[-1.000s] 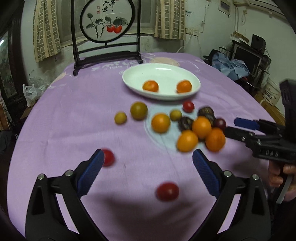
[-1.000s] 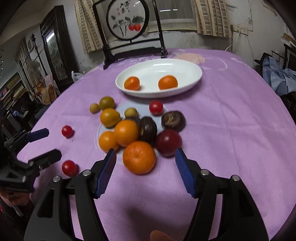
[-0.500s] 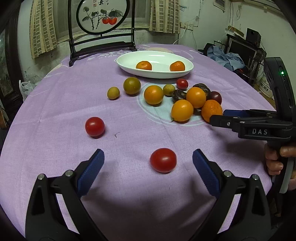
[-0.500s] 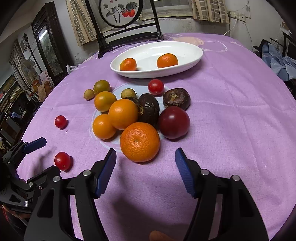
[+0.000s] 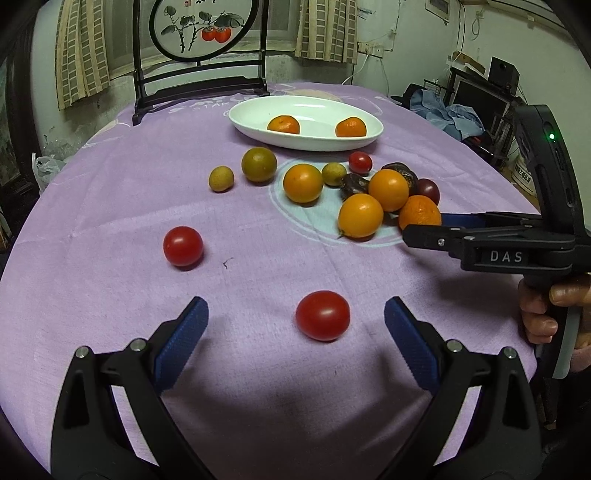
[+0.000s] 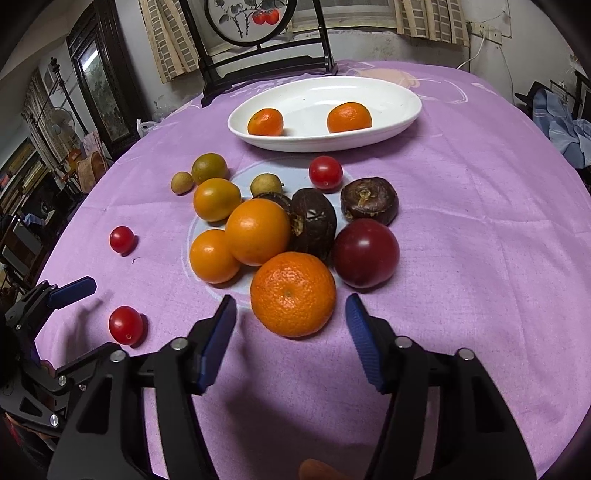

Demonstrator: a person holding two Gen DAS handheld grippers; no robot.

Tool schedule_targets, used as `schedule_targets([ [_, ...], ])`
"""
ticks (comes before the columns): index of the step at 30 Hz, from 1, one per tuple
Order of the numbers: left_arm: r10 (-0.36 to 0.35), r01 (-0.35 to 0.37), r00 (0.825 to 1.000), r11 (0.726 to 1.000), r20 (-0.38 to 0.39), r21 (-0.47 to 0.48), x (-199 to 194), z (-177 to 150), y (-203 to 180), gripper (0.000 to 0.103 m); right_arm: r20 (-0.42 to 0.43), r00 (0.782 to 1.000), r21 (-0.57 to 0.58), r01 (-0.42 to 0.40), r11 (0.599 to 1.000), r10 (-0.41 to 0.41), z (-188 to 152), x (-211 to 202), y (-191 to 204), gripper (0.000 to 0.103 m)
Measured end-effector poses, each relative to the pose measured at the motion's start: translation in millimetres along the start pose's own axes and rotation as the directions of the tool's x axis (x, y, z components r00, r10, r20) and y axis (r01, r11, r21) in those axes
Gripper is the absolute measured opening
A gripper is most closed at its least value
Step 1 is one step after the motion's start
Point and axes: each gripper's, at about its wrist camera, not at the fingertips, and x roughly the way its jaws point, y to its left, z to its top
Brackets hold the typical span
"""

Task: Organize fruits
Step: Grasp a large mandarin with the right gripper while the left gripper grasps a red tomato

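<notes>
My left gripper [image 5: 295,321] is open, with a red cherry tomato [image 5: 322,315] lying on the cloth between its fingertips, untouched. My right gripper [image 6: 291,317] is open around the near side of a mandarin [image 6: 293,293], not touching it. The mandarin sits at the front of a pile of oranges, dark fruits and a plum [image 6: 365,253]. A white oval dish [image 6: 391,92] at the back holds two mandarins [image 6: 265,122]. A second cherry tomato [image 5: 183,246] lies to the left. The right gripper also shows in the left wrist view [image 5: 424,225].
The round table wears a purple cloth [image 5: 110,184]. A dark wooden stand with a round painted panel [image 5: 199,29] rises behind the dish. Small green fruits [image 5: 258,164] lie left of the pile. Furniture and clutter ring the table.
Both grippers have moved forward and lower: the left one now frames the near cherry tomato, the right one has closed in on the front mandarin. No fruit has moved.
</notes>
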Motion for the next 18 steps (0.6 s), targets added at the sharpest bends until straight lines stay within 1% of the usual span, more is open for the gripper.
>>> schedule_targets([
  [1,-0.002,0.002,1.0,1.0,-0.001,-0.001,0,0,0,0.098,-0.002,1.0,0.003,-0.005,1.0,0.005,1,0,0,0.055],
  [2,-0.003,0.003,1.0,1.0,-0.004,-0.002,1,0,1,0.098,-0.003,1.0,0.006,-0.007,1.0,0.007,1,1,-1,0.047],
  [3,-0.005,0.005,1.0,1.0,-0.006,-0.003,2,0,1,0.098,-0.003,1.0,0.01,-0.004,1.0,0.004,1,1,-1,0.046],
  [5,-0.009,0.009,1.0,1.0,-0.007,-0.005,2,0,1,0.098,0.002,1.0,0.017,-0.008,1.0,0.008,0,-1,-3,0.044],
  [9,-0.02,0.02,1.0,1.0,-0.009,-0.005,3,1,1,0.095,0.018,1.0,0.014,-0.013,1.0,0.013,-6,-6,-3,0.044],
  [12,-0.038,0.038,0.999,0.999,-0.018,0.008,6,0,-1,0.079,0.023,1.0,0.022,-0.022,1.0,0.021,-10,-9,-6,0.044],
  [18,-0.033,0.035,0.999,0.998,-0.03,0.048,9,-1,-9,0.063,0.03,0.999,0.028,-0.031,0.999,0.03,-14,-12,-8,0.044],
])
